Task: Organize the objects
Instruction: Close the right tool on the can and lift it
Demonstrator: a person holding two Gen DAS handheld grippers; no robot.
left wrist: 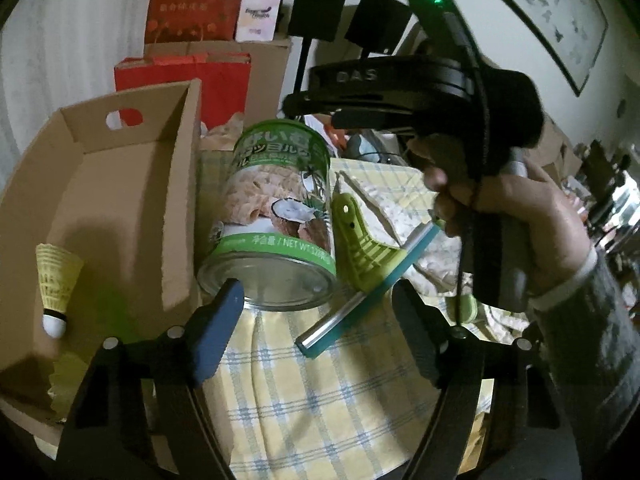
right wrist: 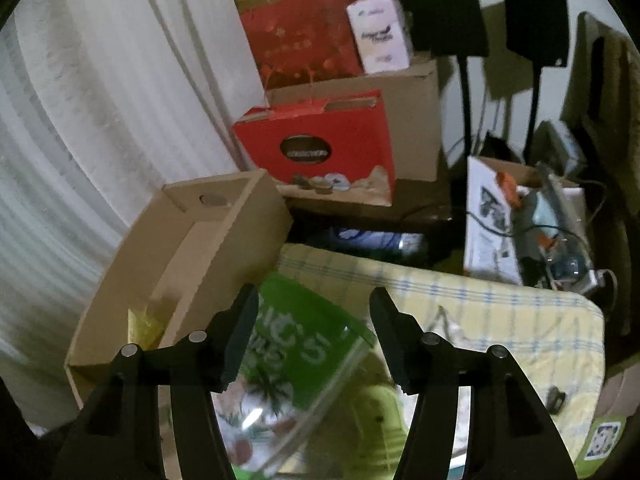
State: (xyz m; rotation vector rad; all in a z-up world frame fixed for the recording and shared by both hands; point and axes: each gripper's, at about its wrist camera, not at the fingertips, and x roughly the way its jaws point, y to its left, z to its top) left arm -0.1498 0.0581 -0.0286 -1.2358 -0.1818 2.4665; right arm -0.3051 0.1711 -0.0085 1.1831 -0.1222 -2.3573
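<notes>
**Can and squeegee on a checked desk beside an open box**

A cluttered room is seen, with red gift boxes point(right wrist: 316, 148) stacked on brown cartons against a pale curtain, and a desk point(left wrist: 320, 392) covered by a yellow-and-blue checked cloth. On the cloth a green-labelled can point(left wrist: 276, 216) with coconut pictures is lying tilted, its clear end turned toward the left camera. Just right of it, and apparently touching it, a green squeegee point(left wrist: 360, 256) with a teal blade and metal strip is propped at a slant. Left of the can an open cardboard box point(left wrist: 132, 184) is standing, and a yellow shuttlecock point(left wrist: 54, 284) is lying inside it, cork end down.

The left gripper point(left wrist: 316, 328) is held low over the cloth, its fingers point(left wrist: 216, 332) apart and nothing between them; the left pad is just in front of the can's rim. The right gripper point(right wrist: 314, 340) is seen in a hand point(left wrist: 508, 216) above the squeegee, with a grey sleeve behind. In the right view its fingers are spread, with the can blurred below them; no pad is seen pressing on it.
</notes>
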